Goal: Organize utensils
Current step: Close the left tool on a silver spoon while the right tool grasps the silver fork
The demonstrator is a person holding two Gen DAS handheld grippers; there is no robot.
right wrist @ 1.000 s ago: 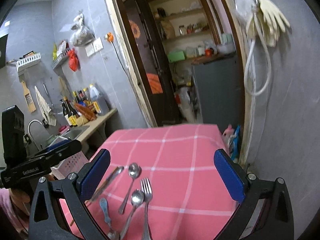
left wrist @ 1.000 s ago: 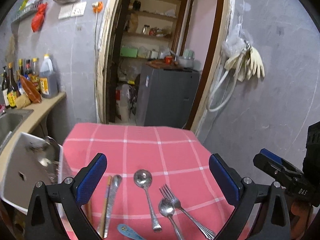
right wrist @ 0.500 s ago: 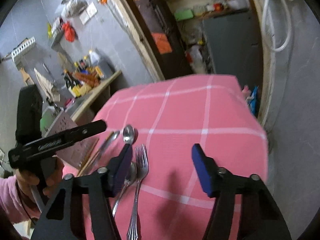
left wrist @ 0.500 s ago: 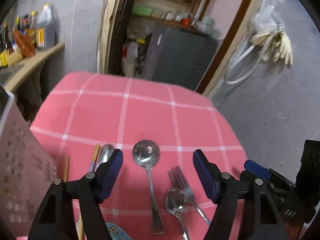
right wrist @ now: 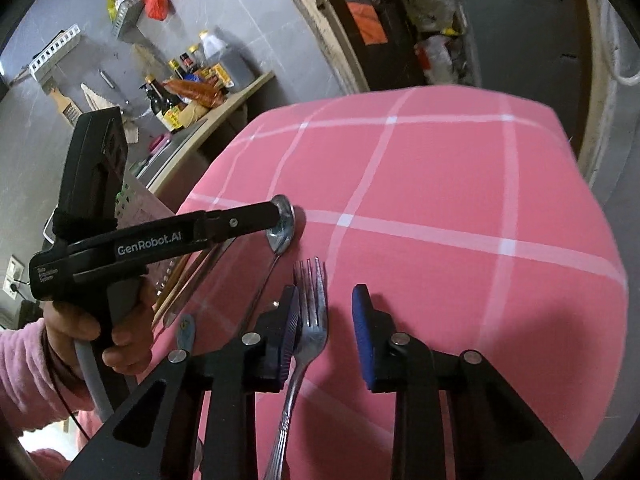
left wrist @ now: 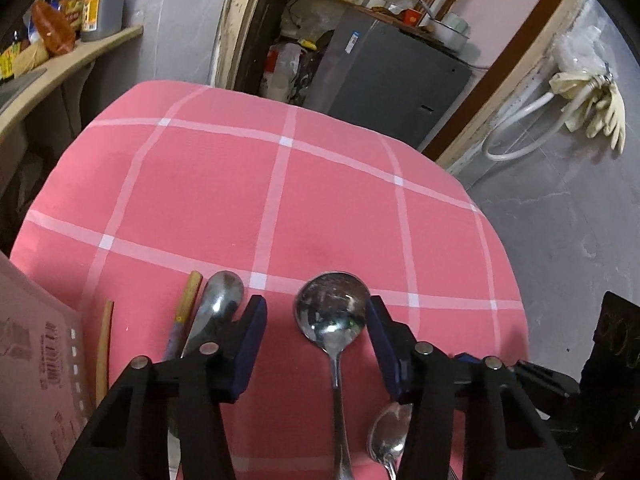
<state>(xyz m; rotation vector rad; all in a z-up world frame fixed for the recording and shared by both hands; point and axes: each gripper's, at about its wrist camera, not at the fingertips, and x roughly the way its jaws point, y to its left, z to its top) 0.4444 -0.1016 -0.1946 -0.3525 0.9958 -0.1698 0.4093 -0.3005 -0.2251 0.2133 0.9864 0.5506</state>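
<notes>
Several utensils lie on a pink checked tablecloth [left wrist: 280, 184]. My left gripper [left wrist: 314, 330] is open and low over the table, its blue pads on either side of a large round steel spoon [left wrist: 332, 316]. A smaller spoon [left wrist: 390, 436] lies to the right, a long spoon [left wrist: 218, 300] and chopsticks [left wrist: 186, 304] to the left. My right gripper [right wrist: 326, 330] is open, a steel fork [right wrist: 310, 320] lying between its pads, close to the left one. The left gripper [right wrist: 160, 236] also shows in the right wrist view, over the large spoon [right wrist: 282, 222].
A pinkish perforated basket [left wrist: 36, 380] stands at the table's left edge. A counter with sauce bottles [right wrist: 192, 84] is at the left, a grey cabinet [left wrist: 396, 80] in the doorway behind. The table's far edge [left wrist: 320, 112] and right edge drop to the floor. A blue-handled utensil [right wrist: 185, 330] lies near the chopsticks.
Both grippers have moved down and forward towards the table and narrowed their opening. The left now straddles the large spoon's bowl, the right the fork's head.
</notes>
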